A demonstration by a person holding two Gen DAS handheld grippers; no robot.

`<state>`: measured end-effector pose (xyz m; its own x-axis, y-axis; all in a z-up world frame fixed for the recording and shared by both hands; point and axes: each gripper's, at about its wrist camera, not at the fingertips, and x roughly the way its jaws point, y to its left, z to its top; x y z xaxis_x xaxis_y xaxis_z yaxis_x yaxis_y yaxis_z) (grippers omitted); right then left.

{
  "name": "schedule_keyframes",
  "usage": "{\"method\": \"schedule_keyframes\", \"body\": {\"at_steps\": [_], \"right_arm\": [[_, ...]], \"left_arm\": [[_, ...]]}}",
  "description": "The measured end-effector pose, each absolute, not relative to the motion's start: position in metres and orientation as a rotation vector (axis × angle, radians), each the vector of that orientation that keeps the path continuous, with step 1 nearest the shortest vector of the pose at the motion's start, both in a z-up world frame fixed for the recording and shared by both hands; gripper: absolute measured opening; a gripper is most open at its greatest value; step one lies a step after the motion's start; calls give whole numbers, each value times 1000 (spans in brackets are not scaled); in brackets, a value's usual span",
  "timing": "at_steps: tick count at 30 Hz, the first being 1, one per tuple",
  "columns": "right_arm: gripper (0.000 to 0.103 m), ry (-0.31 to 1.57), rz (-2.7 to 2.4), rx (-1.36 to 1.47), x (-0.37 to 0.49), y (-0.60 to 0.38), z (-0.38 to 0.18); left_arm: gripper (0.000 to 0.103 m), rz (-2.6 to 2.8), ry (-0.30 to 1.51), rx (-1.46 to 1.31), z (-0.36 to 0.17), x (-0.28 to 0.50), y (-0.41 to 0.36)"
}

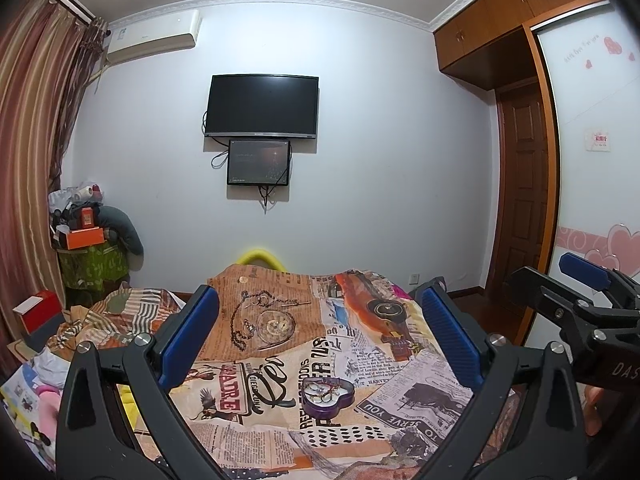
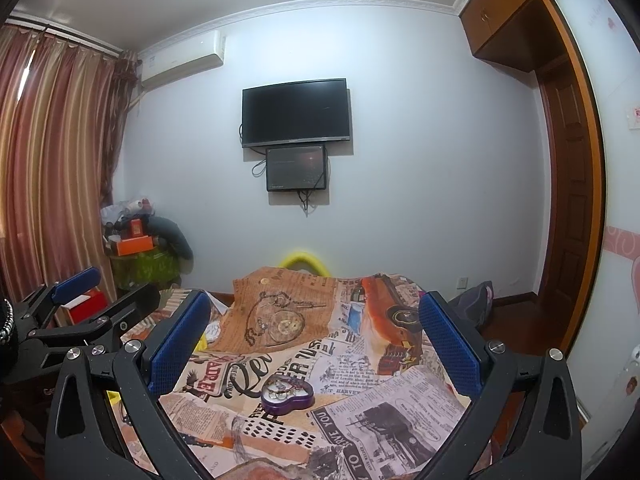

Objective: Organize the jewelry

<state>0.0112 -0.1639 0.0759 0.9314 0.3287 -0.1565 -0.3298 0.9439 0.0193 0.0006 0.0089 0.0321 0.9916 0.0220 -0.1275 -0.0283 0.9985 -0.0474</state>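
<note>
A purple heart-shaped tin (image 1: 327,395) with jewelry inside sits open on the newspaper-print cloth (image 1: 280,432); it also shows in the right wrist view (image 2: 286,396). My left gripper (image 1: 320,340) is open and empty, held above and behind the tin. My right gripper (image 2: 316,344) is open and empty, also above the tin. The right gripper shows at the right edge of the left wrist view (image 1: 568,292). The left gripper shows at the left of the right wrist view (image 2: 96,300). A pocket watch on the cloth (image 1: 276,324) looks printed.
A wall TV (image 1: 262,106) with a smaller screen (image 1: 259,162) below hangs ahead. A pile of boxes and bags (image 1: 88,248) stands by the curtain at left. A red box (image 1: 38,310) is at left. A wardrobe and door (image 1: 524,200) are at right.
</note>
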Motion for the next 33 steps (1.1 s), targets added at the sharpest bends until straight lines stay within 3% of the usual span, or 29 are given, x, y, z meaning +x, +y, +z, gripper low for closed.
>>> {"method": "schedule_keyframes", "body": {"at_steps": [33], "right_arm": [[103,172,330,0,13,-162,75]], "left_arm": [[102,-7,162,-64,26,10,12]]}}
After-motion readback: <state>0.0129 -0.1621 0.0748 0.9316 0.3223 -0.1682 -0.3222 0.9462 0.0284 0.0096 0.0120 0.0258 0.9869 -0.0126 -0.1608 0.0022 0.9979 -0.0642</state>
